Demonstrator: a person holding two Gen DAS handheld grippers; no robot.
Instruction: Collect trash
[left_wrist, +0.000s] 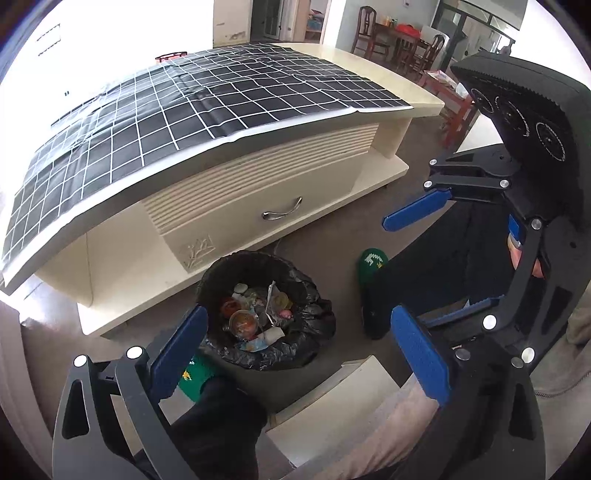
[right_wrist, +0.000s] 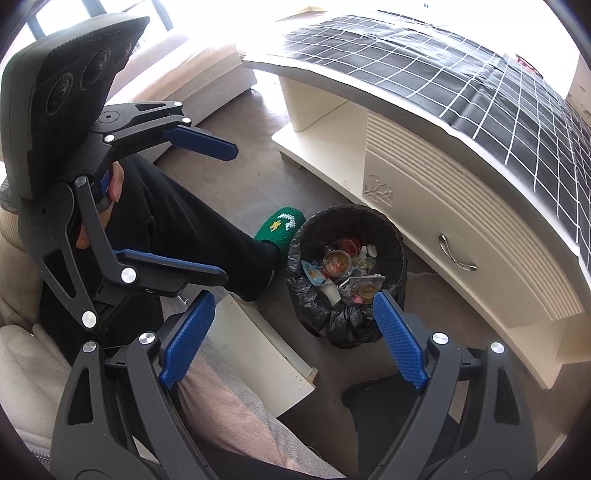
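A round bin with a black liner (left_wrist: 295, 321) stands on the floor in front of the cream table; it also shows in the right wrist view (right_wrist: 314, 295). It holds trash (left_wrist: 255, 310): plastic cups, wrappers and lids, also seen from the right (right_wrist: 343, 266). My left gripper (left_wrist: 299, 347) is open and empty, held above the bin's near side. My right gripper (right_wrist: 291, 332) is open and empty, above and just left of the bin. Each gripper shows in the other's view, the right one (left_wrist: 395, 266) and the left one (right_wrist: 229, 210), both with jaws apart.
The cream coffee table (left_wrist: 258, 206) has a drawer and a black grid cloth (left_wrist: 184, 110) on top. The person's black-trousered legs and green slippers (right_wrist: 280, 225) flank the bin. A pale cushion and white board (right_wrist: 258, 354) lie underneath. Chairs (left_wrist: 365, 29) stand far back.
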